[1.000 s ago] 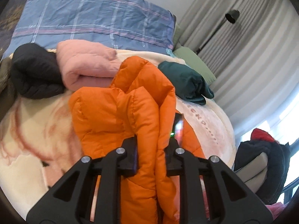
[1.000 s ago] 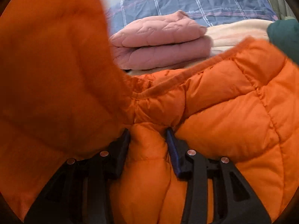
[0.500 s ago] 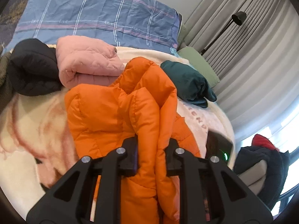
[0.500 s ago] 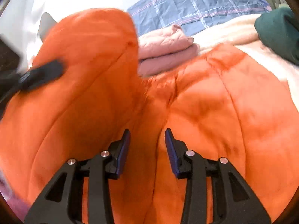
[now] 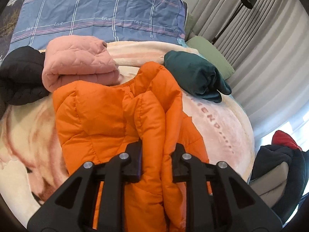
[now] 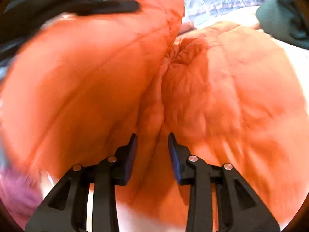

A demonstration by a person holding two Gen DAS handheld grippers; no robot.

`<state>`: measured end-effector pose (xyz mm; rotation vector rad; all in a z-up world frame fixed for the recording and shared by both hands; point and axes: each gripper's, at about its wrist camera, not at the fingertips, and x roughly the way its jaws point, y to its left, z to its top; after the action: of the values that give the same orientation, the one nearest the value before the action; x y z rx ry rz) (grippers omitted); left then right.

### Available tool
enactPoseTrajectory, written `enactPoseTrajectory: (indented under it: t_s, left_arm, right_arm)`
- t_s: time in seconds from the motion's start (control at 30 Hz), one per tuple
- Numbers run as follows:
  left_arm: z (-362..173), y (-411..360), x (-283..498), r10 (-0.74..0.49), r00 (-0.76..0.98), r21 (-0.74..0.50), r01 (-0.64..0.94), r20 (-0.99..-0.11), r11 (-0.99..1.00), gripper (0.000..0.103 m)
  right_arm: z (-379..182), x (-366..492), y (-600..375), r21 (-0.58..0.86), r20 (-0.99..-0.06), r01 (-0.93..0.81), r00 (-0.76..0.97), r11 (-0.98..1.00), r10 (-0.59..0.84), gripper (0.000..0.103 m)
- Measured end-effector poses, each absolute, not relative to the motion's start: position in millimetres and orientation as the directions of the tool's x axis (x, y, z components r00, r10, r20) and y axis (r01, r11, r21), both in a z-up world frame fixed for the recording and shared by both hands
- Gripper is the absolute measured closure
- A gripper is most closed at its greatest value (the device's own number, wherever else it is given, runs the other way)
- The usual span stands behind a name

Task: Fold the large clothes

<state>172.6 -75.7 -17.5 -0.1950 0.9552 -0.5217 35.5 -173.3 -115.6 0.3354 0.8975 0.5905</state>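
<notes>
An orange puffer jacket (image 5: 108,119) lies on the bed's cream blanket (image 5: 216,119), partly folded. My left gripper (image 5: 157,160) is shut on a thick fold of the jacket near its lower edge and holds it up. In the blurred right wrist view the jacket (image 6: 222,89) fills the frame. My right gripper (image 6: 152,150) is just above the jacket with its jaws apart and nothing between the pads. The left gripper's black finger (image 6: 108,7) shows at the top left of the right wrist view, pressed on the jacket.
A folded pink quilted jacket (image 5: 79,61), a black garment (image 5: 21,77) and a folded dark green garment (image 5: 195,73) lie behind the orange jacket. A blue plaid duvet (image 5: 100,13) is at the head. A chair with dark clothes (image 5: 278,170) and a floor lamp (image 5: 245,2) stand on the right.
My right gripper has let go of the orange fold and opened, and the jacket has dropped flatter in front of it. My left gripper keeps its hold and has moved a little.
</notes>
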Motion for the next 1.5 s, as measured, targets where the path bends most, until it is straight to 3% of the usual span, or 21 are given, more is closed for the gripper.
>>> enactPoseTrajectory:
  t_s: [0.13,0.2,0.37,0.53,0.57,0.6,0.67,0.77,1.03,1.13,1.2,1.3,1.33,1.37,1.4,1.5]
  left_arm:
    - [-21,-104,184,-0.489,0.422,-0.376,0.326,-0.763,0.867,0.082]
    - [-23,-123,187,-0.476,0.397,-0.357,0.339,-0.784,0.870,0.081]
    - [-33,-161,197,-0.459,0.277,-0.333,0.401,-0.844,0.854,0.077]
    - [-47,-183,208,-0.456,0.180,-0.342,0.442,-0.872,0.829,0.076]
    - [-50,-188,208,-0.454,0.163,-0.339,0.463,-0.876,0.819,0.075]
    - [-51,-192,207,-0.453,0.154,-0.333,0.482,-0.878,0.810,0.075]
    - [-50,-198,205,-0.449,0.158,-0.310,0.525,-0.879,0.792,0.075]
    - [-46,-203,203,-0.497,0.159,-0.332,0.569,-0.853,0.752,0.075]
    - [-68,-237,195,-0.564,0.174,-0.322,0.671,-0.807,0.668,0.061]
    - [-76,-249,194,-0.547,0.211,-0.286,0.673,-0.810,0.682,0.059]
    - [-81,-255,192,-0.540,0.233,-0.266,0.675,-0.809,0.689,0.056]
    - [-84,-263,190,-0.538,0.241,-0.248,0.689,-0.808,0.681,0.054]
    - [-84,-265,189,-0.537,0.242,-0.241,0.696,-0.808,0.677,0.053]
    - [-84,-266,188,-0.535,0.240,-0.236,0.702,-0.810,0.672,0.052]
    - [-82,-265,188,-0.538,0.242,-0.234,0.706,-0.807,0.669,0.052]
    - [-58,-249,182,-0.617,0.252,-0.272,0.730,-0.745,0.627,0.056]
  right_arm:
    - [-97,-16,-187,0.442,-0.580,-0.381,0.568,0.812,0.583,0.063]
    - [-84,-40,-185,0.375,-0.548,-0.396,0.635,0.838,0.545,0.050]
    - [-47,-71,-186,0.269,-0.429,-0.400,0.765,0.876,0.480,0.031]
    - [-48,-66,-185,0.230,-0.442,-0.348,0.794,0.909,0.417,0.028]
    - [-50,-62,-181,0.221,-0.456,-0.322,0.800,0.921,0.390,0.031]
    - [-49,-60,-175,0.220,-0.465,-0.300,0.804,0.928,0.371,0.053]
    - [-56,-61,-185,0.295,-0.470,-0.272,0.793,0.916,0.387,0.074]
    - [-68,-68,-215,0.395,-0.456,-0.216,0.798,0.893,0.394,0.085]
    - [-91,-79,-250,0.448,-0.501,-0.100,0.795,0.888,0.342,0.086]
    - [-92,-76,-264,0.487,-0.505,-0.083,0.785,0.869,0.358,0.066]
    - [-91,-71,-273,0.524,-0.486,-0.073,0.793,0.849,0.368,0.044]
    - [-81,-63,-277,0.525,-0.460,-0.068,0.816,0.849,0.349,0.042]
    - [-81,-57,-278,0.500,-0.471,-0.039,0.826,0.865,0.310,0.043]
    - [-82,-53,-279,0.481,-0.485,-0.009,0.831,0.877,0.274,0.068]
    - [-87,-48,-283,0.475,-0.497,0.025,0.833,0.880,0.244,0.080]
    - [-106,-45,-304,0.582,-0.507,0.068,0.809,0.810,0.296,0.086]
